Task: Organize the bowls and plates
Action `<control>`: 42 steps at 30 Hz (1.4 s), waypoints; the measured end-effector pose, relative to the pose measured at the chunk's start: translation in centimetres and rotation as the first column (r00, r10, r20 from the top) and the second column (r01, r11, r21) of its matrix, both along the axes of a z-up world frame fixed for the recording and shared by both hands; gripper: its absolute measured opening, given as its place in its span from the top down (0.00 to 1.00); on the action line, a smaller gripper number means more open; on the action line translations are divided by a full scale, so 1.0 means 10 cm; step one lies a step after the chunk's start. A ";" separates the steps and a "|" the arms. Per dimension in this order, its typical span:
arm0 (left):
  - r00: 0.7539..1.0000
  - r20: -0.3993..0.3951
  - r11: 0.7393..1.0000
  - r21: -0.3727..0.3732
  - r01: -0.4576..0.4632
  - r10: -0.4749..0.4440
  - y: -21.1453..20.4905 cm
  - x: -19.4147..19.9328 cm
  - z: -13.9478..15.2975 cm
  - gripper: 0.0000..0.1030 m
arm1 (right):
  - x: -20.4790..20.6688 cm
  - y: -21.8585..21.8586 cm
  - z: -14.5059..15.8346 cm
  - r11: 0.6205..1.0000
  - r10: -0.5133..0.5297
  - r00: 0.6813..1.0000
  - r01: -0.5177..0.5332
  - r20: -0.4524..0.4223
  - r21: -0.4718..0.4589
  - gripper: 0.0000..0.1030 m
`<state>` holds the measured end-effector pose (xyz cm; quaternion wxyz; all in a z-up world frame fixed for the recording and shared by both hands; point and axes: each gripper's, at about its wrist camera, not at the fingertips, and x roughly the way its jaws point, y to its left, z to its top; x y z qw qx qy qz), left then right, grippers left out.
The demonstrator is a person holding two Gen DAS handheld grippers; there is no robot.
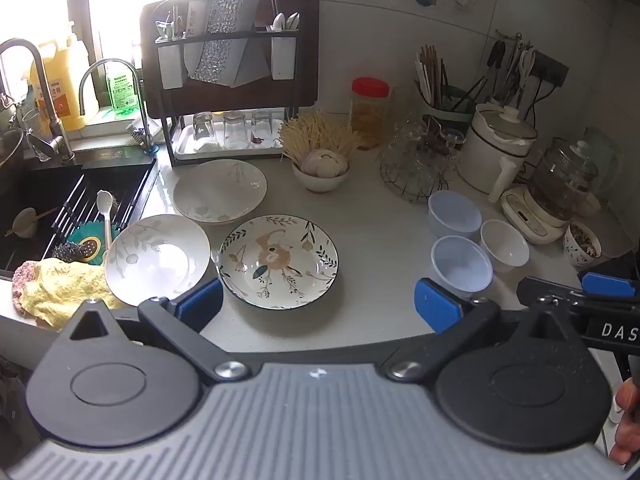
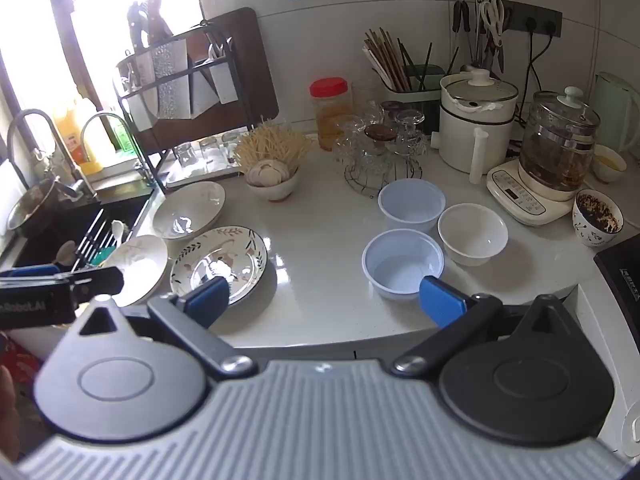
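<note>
Three plates lie on the white counter: a colourful floral plate [image 1: 279, 261] [image 2: 219, 264], a pale plate [image 1: 157, 259] [image 2: 138, 268] near the sink, and a pale plate [image 1: 219, 190] [image 2: 189, 209] behind. Two bluish bowls [image 1: 462, 267] [image 2: 403, 263], [image 1: 454, 214] [image 2: 412, 204] and a white bowl [image 1: 505, 245] [image 2: 473, 234] stand to the right. My left gripper [image 1: 318, 306] is open and empty, above the counter's front edge. My right gripper [image 2: 324, 298] is open and empty, in front of the near bluish bowl.
A sink [image 1: 60, 204] with rack and spoon lies left, with a yellow cloth [image 1: 60, 290]. A dish rack [image 1: 230, 80], glasses, a garlic bowl [image 1: 320, 172], a jar, a wire glass stand [image 1: 416, 168], a cooker [image 1: 496, 148] and a kettle [image 2: 556, 148] line the back.
</note>
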<state>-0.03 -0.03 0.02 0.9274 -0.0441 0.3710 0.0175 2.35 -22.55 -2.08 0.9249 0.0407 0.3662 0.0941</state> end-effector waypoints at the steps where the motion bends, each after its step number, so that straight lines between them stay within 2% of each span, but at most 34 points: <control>1: 1.000 0.001 1.000 0.001 -0.001 0.001 0.00 -0.01 0.00 0.00 | 0.00 -0.01 0.01 1.000 -0.003 1.000 0.003 0.001 0.001 0.00; 3: 1.000 0.005 1.000 0.001 -0.005 0.005 0.00 -0.03 0.02 0.00 | 0.01 -0.02 0.02 1.000 -0.008 1.000 0.008 0.004 0.000 0.00; 5: 1.000 0.006 0.999 -0.033 -0.006 0.006 0.07 -0.06 0.02 0.00 | 0.00 0.00 0.01 1.000 -0.007 1.000 0.007 0.005 0.000 0.00; 7: 1.000 -0.009 1.000 -0.008 -0.006 0.005 0.03 -0.01 -0.03 0.00 | 0.01 -0.01 -0.02 1.000 -0.003 1.000 0.003 0.003 0.009 0.00; 13: 1.000 0.009 1.000 0.002 0.005 -0.005 -0.04 0.00 -0.02 0.00 | 0.01 0.00 0.01 1.000 -0.003 1.000 0.003 0.010 0.000 0.00; 42: 1.000 -0.006 1.000 -0.001 0.010 -0.010 -0.02 0.23 -0.10 0.00 | 0.14 0.03 -0.08 1.000 -0.029 1.000 0.029 -0.006 0.009 0.00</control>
